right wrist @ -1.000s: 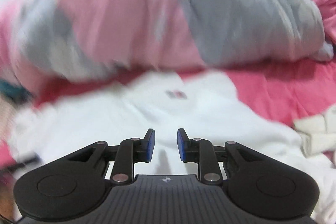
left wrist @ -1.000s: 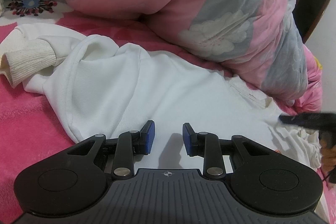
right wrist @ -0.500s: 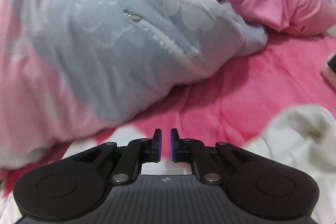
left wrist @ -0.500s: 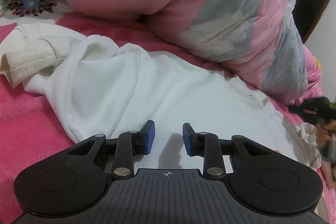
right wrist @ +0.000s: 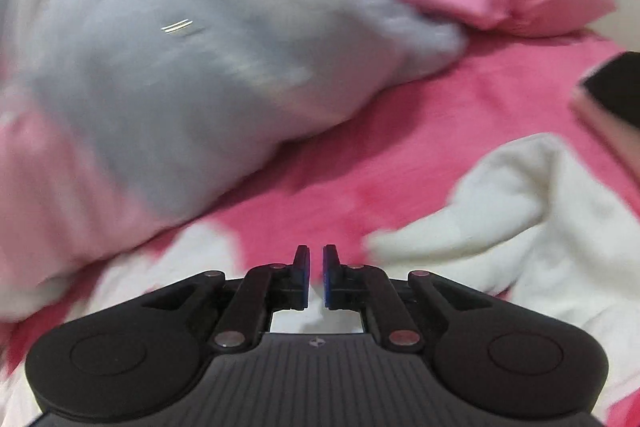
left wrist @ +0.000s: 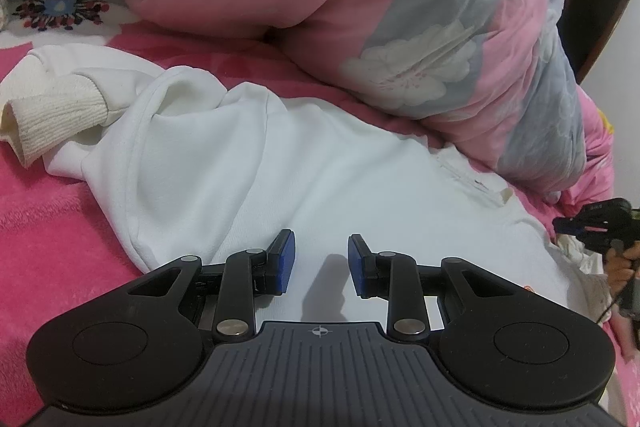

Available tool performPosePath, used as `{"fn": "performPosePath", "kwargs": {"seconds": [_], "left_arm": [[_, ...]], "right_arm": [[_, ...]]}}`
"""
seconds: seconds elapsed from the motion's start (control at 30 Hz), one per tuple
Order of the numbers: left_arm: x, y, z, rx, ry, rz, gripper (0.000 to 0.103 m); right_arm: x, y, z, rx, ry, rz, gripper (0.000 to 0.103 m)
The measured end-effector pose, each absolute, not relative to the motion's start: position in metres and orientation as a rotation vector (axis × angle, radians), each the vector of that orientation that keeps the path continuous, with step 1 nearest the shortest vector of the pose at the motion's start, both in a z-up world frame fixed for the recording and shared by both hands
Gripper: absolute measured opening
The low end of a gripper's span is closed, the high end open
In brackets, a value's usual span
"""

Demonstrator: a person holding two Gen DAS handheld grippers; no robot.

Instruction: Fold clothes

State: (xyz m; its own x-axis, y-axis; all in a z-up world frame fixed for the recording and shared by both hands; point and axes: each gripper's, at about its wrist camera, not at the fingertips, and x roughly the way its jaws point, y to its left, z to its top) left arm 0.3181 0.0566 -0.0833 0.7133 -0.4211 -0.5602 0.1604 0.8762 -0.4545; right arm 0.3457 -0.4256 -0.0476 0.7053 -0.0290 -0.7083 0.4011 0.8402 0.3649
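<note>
White sweatshirt (left wrist: 280,167) lies spread on the pink bed cover (left wrist: 44,227), filling the middle of the left wrist view. One ribbed cuff (left wrist: 52,115) sits at 9 o'clock, sleeve bunched beside it. A rolled pink and grey floral quilt (left wrist: 400,39) lies along the garment's far edge, from 12 to 3 o'clock.

Left hand-held gripper (left wrist: 321,263): blue pads apart, nothing between them, poised low over the sweatshirt body at 6 o'clock. Contact with the cloth cannot be told.

Right hand-held gripper (right wrist: 316,277): pads drawn nearly together, a thin slit left between them. White cloth shows just below the fingers; whether any is pinched cannot be told. Right wrist view is motion-blurred. In the left wrist view this gripper appears at 3 o'clock, held by a hand (left wrist: 624,263), at the sweatshirt's edge.

Right wrist view: more white fabric (right wrist: 520,211) at 4 o'clock, the quilt at 10 o'clock, a dark flat object (right wrist: 616,87) at 2 o'clock on the bed.
</note>
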Motion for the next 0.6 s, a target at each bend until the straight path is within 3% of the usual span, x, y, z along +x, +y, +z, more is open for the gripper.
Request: {"fn": "performPosePath", "kwargs": {"seconds": [0.13, 0.23, 0.33, 0.6], "left_arm": [[0.318, 0.056, -0.083, -0.39, 0.708, -0.33, 0.029], [0.318, 0.055, -0.083, -0.389, 0.707, -0.329, 0.029], [0.318, 0.056, -0.083, -0.392, 0.707, -0.331, 0.029], [0.318, 0.056, -0.083, -0.392, 0.707, -0.331, 0.029]], "right_arm": [[0.368, -0.399, -0.068, 0.481, 0.869, -0.155, 0.007], [0.394, -0.411, -0.082, 0.46, 0.819, -0.248, 0.0], [0.397, -0.402, -0.065, 0.298, 0.769, -0.428, 0.006], [0.383, -0.341, -0.044, 0.394, 0.784, -0.108, 0.007]]}}
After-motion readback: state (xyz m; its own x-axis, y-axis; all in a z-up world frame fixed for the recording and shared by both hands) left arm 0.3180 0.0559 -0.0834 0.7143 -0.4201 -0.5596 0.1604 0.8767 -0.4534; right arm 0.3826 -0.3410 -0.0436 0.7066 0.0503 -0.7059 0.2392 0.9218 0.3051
